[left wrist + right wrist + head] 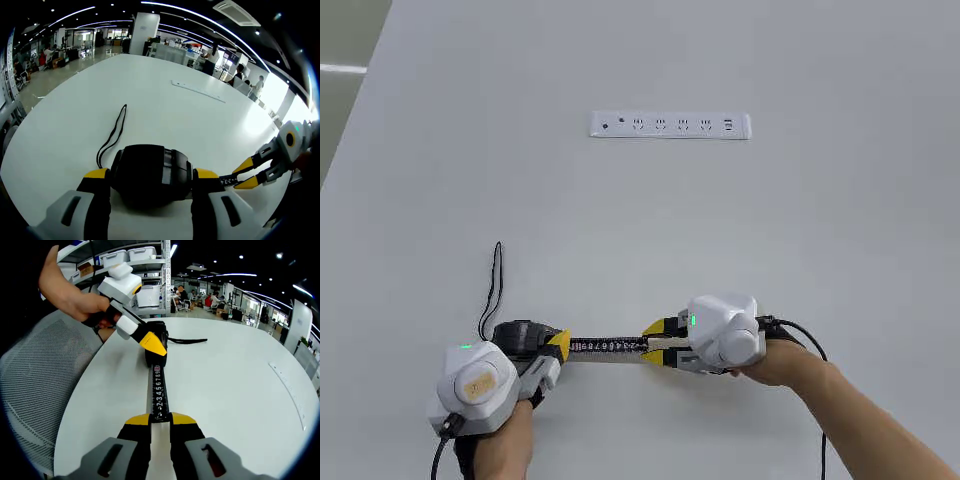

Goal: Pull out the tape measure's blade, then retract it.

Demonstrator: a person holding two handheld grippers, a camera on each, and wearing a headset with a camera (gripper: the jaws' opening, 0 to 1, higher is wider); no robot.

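A black tape measure (520,334) lies on the white table (650,220), and my left gripper (542,352) is shut on its case (150,172). Its blade (608,346) stretches a short way to the right. My right gripper (658,342) is shut on the blade's end. In the right gripper view the numbered blade (158,390) runs from between my right gripper's (160,419) yellow tips to the case (157,337), where the left gripper (150,344) holds it. The right gripper (250,172) enters the left gripper view from the right.
A white power strip (670,125) lies flat further back on the table. The tape measure's black wrist cord (492,290) trails away behind the case. A grey mesh chair (40,380) stands by the table's near edge. People and desks are far off in the room.
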